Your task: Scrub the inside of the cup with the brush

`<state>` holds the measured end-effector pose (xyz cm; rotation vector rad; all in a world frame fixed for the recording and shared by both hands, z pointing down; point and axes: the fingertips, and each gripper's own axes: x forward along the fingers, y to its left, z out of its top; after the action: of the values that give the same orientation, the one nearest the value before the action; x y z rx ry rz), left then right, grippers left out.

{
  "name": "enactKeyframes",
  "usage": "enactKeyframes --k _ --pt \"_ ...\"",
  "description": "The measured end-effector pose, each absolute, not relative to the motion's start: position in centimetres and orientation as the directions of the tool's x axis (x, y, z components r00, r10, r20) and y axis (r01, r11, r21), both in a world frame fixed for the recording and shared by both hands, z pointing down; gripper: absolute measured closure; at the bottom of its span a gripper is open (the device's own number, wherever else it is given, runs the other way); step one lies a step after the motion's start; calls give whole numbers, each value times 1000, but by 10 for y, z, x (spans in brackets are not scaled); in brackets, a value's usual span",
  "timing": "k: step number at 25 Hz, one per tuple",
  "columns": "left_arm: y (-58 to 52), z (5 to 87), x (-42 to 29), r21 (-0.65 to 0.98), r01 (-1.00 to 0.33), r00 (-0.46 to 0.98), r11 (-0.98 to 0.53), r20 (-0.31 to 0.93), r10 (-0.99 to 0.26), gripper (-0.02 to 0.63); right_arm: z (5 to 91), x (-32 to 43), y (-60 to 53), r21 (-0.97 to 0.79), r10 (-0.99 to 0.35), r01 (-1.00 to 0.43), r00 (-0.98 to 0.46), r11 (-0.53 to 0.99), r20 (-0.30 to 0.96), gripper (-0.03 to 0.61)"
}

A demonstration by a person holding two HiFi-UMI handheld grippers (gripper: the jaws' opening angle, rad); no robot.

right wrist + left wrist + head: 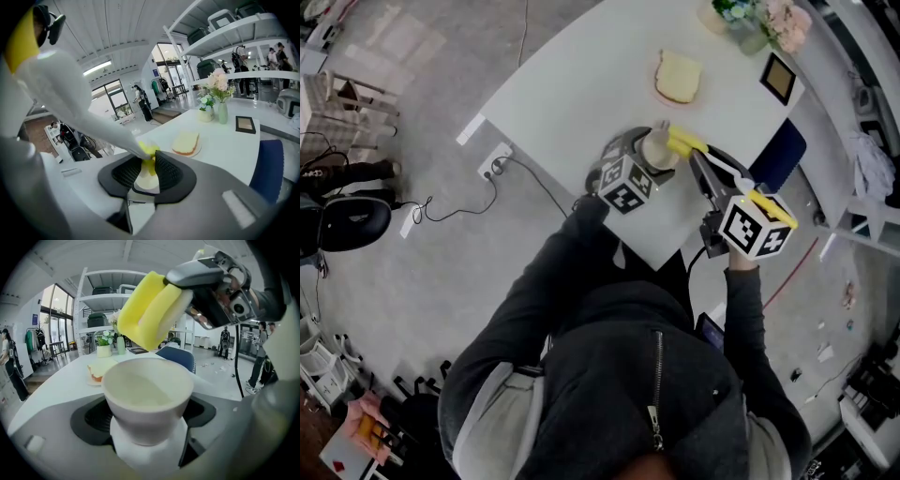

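A white cup (147, 399) stands upright on the white table (581, 84), between the jaws of my left gripper (147, 425). Its dark pads (91, 416) flank the cup at full width, and the cup looks empty. In the head view the cup (656, 148) sits just beyond the left gripper (649, 157). My right gripper (147, 171) is shut on the white handle of the brush (79, 108). The brush's yellow sponge head (150, 310) hangs tilted just above the cup's rim, outside the cup. From the head view the brush (686, 142) reaches in from the right gripper (701, 164).
A plate with a slice of bread (678, 77) lies further back on the table. A vase of flowers (759, 23) and a small framed picture (779, 79) stand at the far right corner. A blue chair (778, 155) is beside the table's right edge.
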<state>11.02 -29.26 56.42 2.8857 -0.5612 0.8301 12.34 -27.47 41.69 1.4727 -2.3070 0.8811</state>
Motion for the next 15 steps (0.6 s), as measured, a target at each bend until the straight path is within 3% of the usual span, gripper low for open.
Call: enactKeyframes --k 8,15 --pt "-293 566 112 -7 -323 774 -946 574 -269 176 415 109 -282 -200 -549 -813 -529 547 648 485" --pt "-291 567 111 -11 -293 783 -956 572 -246 176 425 88 -284 -130 -332 -657 -530 743 780 486"
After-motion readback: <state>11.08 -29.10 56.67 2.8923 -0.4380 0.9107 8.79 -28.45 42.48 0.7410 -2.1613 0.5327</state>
